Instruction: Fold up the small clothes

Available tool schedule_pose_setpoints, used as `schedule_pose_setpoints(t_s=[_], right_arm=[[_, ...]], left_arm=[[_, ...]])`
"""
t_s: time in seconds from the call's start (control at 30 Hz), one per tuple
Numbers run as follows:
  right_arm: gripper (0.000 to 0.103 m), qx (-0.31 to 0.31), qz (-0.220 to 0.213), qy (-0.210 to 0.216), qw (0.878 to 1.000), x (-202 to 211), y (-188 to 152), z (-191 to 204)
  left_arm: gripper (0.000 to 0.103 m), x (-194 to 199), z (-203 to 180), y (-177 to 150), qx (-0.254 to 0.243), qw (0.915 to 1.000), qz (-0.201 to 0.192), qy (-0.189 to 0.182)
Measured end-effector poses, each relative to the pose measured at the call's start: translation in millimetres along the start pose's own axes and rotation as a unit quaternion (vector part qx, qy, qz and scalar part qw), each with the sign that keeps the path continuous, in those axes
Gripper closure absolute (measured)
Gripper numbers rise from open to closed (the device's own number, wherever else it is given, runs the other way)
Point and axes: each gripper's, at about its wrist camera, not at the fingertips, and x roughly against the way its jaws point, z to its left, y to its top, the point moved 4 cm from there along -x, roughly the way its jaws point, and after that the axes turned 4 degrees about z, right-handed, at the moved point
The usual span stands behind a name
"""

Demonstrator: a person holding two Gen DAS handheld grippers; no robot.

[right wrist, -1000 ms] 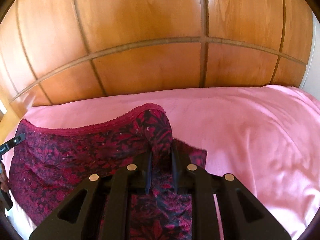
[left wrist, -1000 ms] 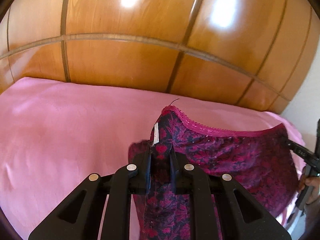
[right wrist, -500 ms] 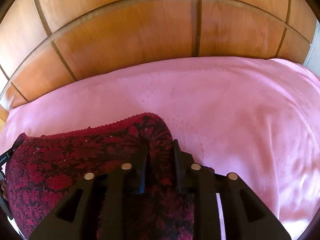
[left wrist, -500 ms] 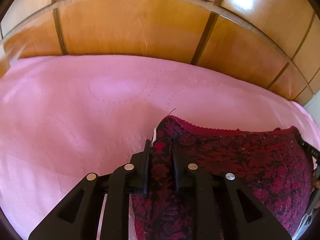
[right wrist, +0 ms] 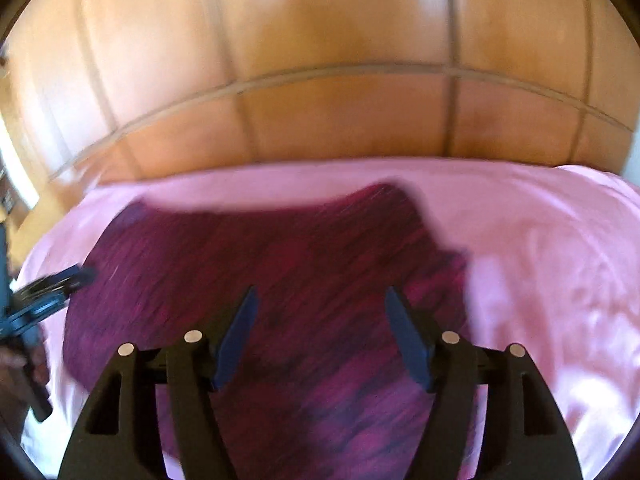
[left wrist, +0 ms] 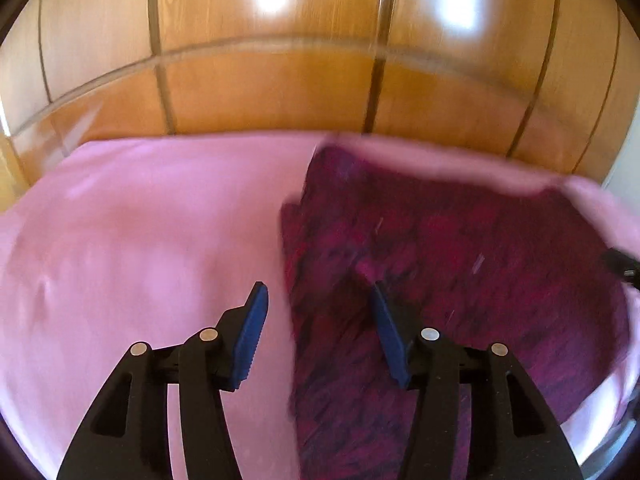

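Note:
A small dark red and black patterned garment (left wrist: 460, 264) lies spread on the pink bed cover (left wrist: 140, 240), blurred by motion. My left gripper (left wrist: 318, 296) hovers above its left edge; the jaws are opening and the blue pads (left wrist: 252, 328) press on nothing. In the right wrist view the same garment (right wrist: 280, 264) lies under my right gripper (right wrist: 320, 300), whose jaws are also opening, clear of the cloth. The left gripper's black frame (right wrist: 48, 292) shows at that view's left edge.
A glossy wooden panelled headboard (left wrist: 300, 80) rises right behind the bed. The pink cover (right wrist: 552, 272) stretches out to the right of the garment, and a pale wall (left wrist: 628, 152) shows at the far right.
Both grippers held the garment's top corners, carried them down toward the bed, then let go. Their jaws now stand apart, and the garment has dropped onto the cover.

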Motion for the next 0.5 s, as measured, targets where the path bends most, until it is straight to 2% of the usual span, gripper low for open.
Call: schedule_pose_setpoints(t_s=[0.07,0.1,0.23,0.3,0.43,0.5], right_arm=[[0.038,0.012,0.030,-0.031,0.999,-18.6,-14.2,5.9],[0.037,0.009,0.030,-0.033,0.999,-22.4,-16.0,2.5],[0.034,-0.030,0.015,-0.005,0.999,-3.0,-12.1,-12.8],[0.024,-0.059,0.001,0.003,0.998,17.0,-16.8,-28.1],[0.022,-0.103,0.006,0.034,0.994,39.0,-43.6,-64.2],[0.022,-0.113,0.022,0.030,0.993,46.3,-67.6,-73.2]], left_arm=[[0.045,-6.7,7.4,-0.5,0.028,0.9995,0.010,-0.012],[0.041,-6.5,12.6,0.4,0.046,0.9987,0.013,-0.018],[0.041,13.1,26.3,-1.2,0.074,0.9959,-0.004,-0.052],[0.037,20.9,31.8,-15.3,0.077,0.9932,0.000,-0.087],[0.034,33.4,37.1,-55.3,0.104,0.9791,0.021,-0.174],[0.034,33.3,33.6,-71.4,0.107,0.9744,0.029,-0.195]])
